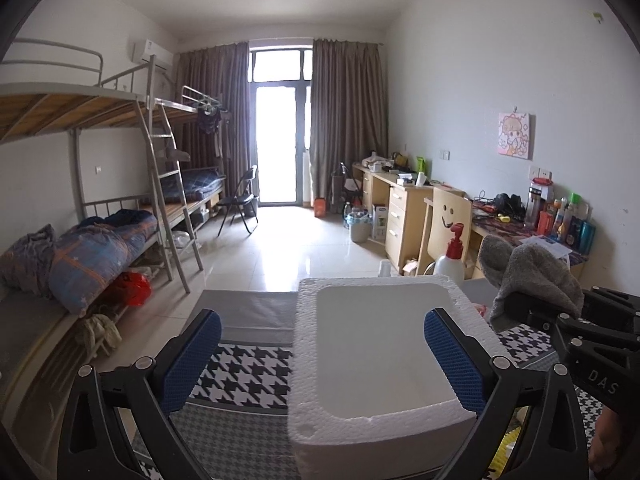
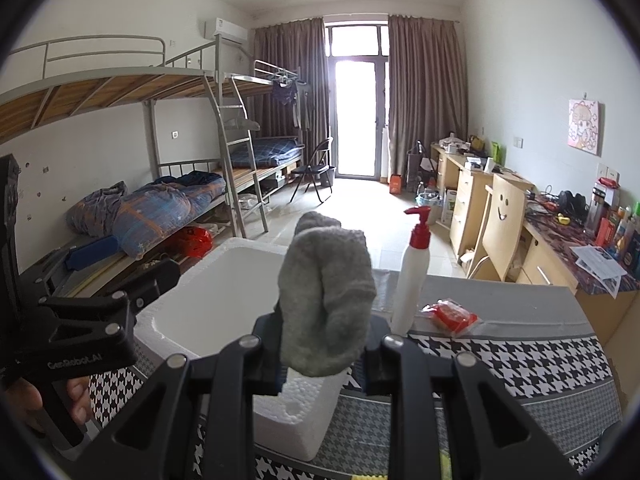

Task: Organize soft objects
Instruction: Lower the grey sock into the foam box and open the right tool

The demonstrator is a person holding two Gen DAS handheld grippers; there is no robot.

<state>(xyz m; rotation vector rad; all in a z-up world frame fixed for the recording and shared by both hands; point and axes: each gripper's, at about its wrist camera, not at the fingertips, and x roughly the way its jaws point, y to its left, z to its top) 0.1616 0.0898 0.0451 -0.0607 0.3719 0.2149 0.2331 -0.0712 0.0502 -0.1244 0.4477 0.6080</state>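
A grey sock [image 2: 326, 292] sticks up bunched between the pads of my right gripper [image 2: 326, 336], which is shut on it over the near right corner of a white foam box [image 2: 208, 300]. In the left wrist view the same sock [image 1: 532, 280] and right gripper [image 1: 560, 320] hang just right of the foam box [image 1: 380, 344], whose inside shows only bare white. My left gripper [image 1: 322, 316] is wide open over the box, one blue pad left of its wall and one over its inside, pressing on nothing. The left gripper [image 2: 128, 264] also shows at the left in the right wrist view.
The box stands on a table with a houndstooth cloth [image 1: 248, 376]. A white pump bottle with a red top [image 2: 412, 276] and a red packet [image 2: 452, 316] sit behind it to the right. Bunk beds [image 2: 160, 200] line the left wall, desks [image 2: 480, 196] the right.
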